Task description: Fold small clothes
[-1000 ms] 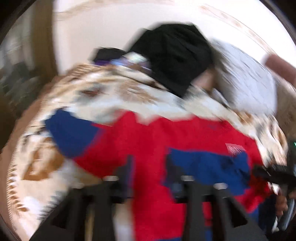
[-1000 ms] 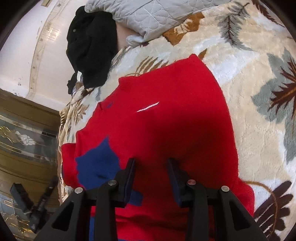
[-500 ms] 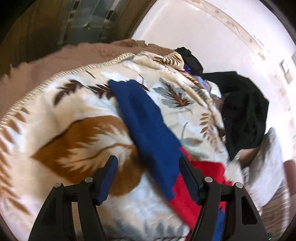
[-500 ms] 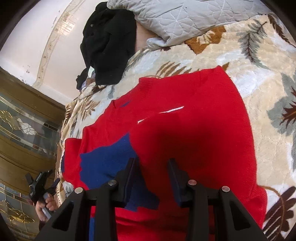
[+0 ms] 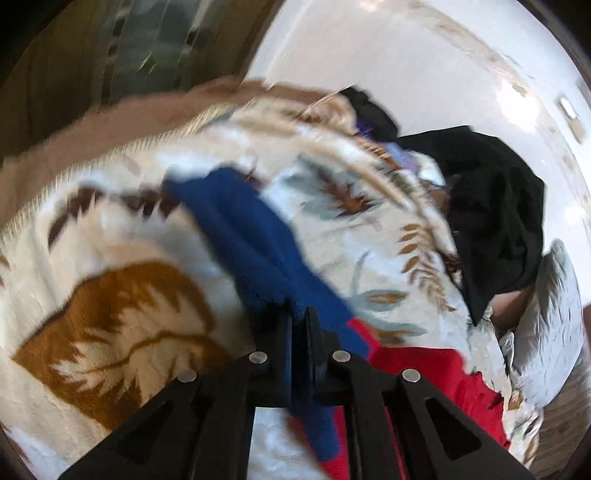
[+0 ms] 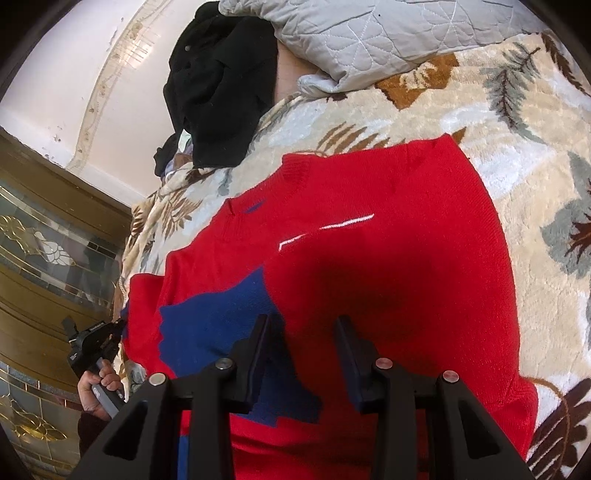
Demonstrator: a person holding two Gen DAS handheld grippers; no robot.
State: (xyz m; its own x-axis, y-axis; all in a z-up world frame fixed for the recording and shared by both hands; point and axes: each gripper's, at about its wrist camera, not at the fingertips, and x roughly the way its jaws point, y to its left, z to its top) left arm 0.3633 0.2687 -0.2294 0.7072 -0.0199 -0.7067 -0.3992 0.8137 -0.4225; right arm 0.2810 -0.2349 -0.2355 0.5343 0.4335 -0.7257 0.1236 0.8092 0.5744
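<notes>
Pinching the blue sleeve (image 5: pixel 255 251) near its seam with the red body, the left tool (image 5: pixel 300 325) has its jaws clenched on the knit, with blue cloth visible in the narrow slot between them. The red sweater (image 6: pixel 369 288) lies spread on the leaf-patterned blanket (image 6: pixel 517 129) covering the bed, neckline toward the far end, its other blue sleeve already laid across the front. The right tool (image 6: pixel 301 332) hangs released over the near part of the sweater, jaws apart and holding nothing.

The risk, as I judge it, sits in that one-sided grip. The bite looks shallow and close to the sleeve edge, so a quick swing across could let the soft knit slide out mid-fold. With nothing pinning the body, a pull on the sleeve may drag the whole sweater sideways and rumple the flat front. The plush blanket may also catch the knit. Black clothes (image 6: pixel 221 81) and a grey quilted pillow (image 6: pixel 369 33) lie well beyond, at the far end.
</notes>
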